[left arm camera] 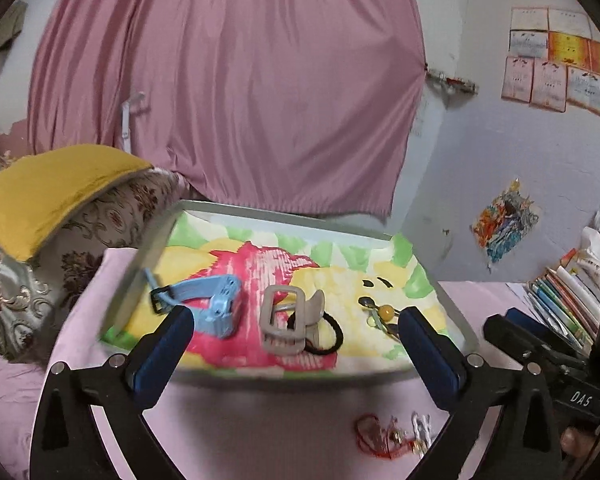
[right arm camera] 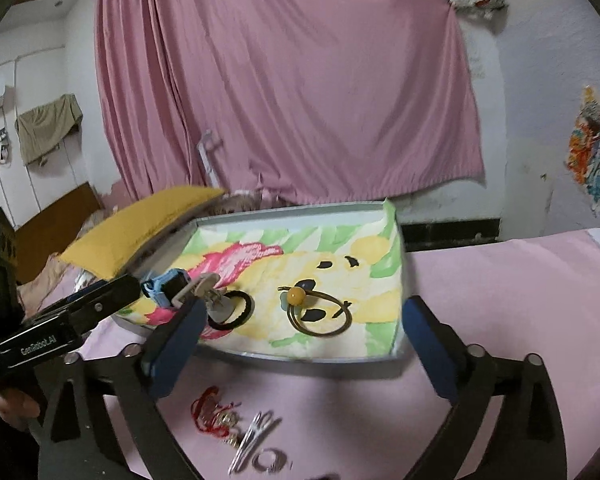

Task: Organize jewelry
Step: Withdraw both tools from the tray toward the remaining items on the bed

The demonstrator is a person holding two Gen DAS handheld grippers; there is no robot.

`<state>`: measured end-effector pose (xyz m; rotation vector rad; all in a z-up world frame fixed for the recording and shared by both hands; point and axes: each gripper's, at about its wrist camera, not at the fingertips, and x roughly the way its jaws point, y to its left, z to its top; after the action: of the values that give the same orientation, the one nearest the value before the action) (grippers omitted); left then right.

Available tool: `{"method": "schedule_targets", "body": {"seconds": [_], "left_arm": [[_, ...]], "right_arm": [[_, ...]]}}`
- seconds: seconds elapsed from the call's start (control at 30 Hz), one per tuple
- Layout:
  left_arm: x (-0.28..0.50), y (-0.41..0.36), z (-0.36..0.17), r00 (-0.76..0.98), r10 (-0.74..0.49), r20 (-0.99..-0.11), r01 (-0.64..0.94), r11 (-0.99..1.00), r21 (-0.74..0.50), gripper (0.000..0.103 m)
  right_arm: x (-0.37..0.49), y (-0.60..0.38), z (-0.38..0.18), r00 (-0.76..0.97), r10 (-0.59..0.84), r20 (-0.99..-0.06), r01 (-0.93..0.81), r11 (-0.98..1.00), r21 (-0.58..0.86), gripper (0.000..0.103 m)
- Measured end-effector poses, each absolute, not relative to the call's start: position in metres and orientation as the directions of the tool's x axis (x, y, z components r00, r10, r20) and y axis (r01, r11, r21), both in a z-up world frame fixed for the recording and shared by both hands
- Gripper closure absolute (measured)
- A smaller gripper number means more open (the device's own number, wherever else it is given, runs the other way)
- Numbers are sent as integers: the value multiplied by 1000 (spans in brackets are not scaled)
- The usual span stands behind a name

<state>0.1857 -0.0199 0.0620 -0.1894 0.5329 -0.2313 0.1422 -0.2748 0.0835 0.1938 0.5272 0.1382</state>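
Only the right view shows the whole gold hoop (right arm camera: 320, 314) with its yellow bead (right arm camera: 296, 296), lying flat in the tray (right arm camera: 300, 216) on the pink bed (right arm camera: 500, 280). The blue strap (left arm camera: 204, 300) runs left to right. Left hand-held gripper (left arm camera: 296, 332) and right hand-held gripper (right arm camera: 300, 320) are both wide apart, holding nothing.

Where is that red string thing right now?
In both views the red string lies on the pink sheet, outside the tray, beside the silver clip.

txt: "DAS" on right gripper (left arm camera: 452, 354) body | "GenRobot.AI" on left gripper (right arm camera: 100, 300) body | wall papers (left arm camera: 556, 64) prob. unreadable
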Motion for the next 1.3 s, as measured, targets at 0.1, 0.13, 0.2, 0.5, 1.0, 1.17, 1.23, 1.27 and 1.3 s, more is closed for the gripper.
{"method": "schedule_targets", "body": {"seconds": [0.1, 0.13, 0.2, 0.5, 1.0, 1.17, 1.23, 1.27, 1.3], "left_arm": [[164, -16, 63, 856, -253, -451, 164, 960, -227, 1], [156, -15, 62, 861, -251, -442, 167, 961, -221, 1], [143, -15, 62, 870, -243, -429, 168, 964, -204, 1], [99, -5, 58, 904, -230, -360, 165, 965, -202, 1], [105, -19, 29, 779, -313, -543, 256, 950, -181, 1], [114, -24, 18, 724, -348, -595, 268, 938, -221, 7], [119, -26, 15, 698, -358, -620, 272, 934, -233, 13], [121, -28, 13, 687, -366, -628, 275, 931, -241, 17], [124, -31, 12, 674, -376, -636, 279, 927, -252, 21]], "right_arm": [[117, -275, 89, 882, 170, -440, -88, 976, 202, 1], [110, -274, 89, 887, 166, -432, -88, 977, 195, 1], [95, -272, 91, 897, 158, -412, -91, 980, 176, 1], [41, -266, 94, 940, 123, -318, -99, 991, 92, 1], [41, -271, 58, 841, 126, -527, -113, 992, 58, 2], [47, -268, 45, 792, 140, -595, -122, 990, 71, 4], [50, -268, 41, 773, 151, -617, -124, 988, 87, 13], [51, -267, 38, 761, 157, -629, -124, 988, 96, 21], [53, -267, 36, 748, 160, -644, -123, 987, 103, 28]]}}
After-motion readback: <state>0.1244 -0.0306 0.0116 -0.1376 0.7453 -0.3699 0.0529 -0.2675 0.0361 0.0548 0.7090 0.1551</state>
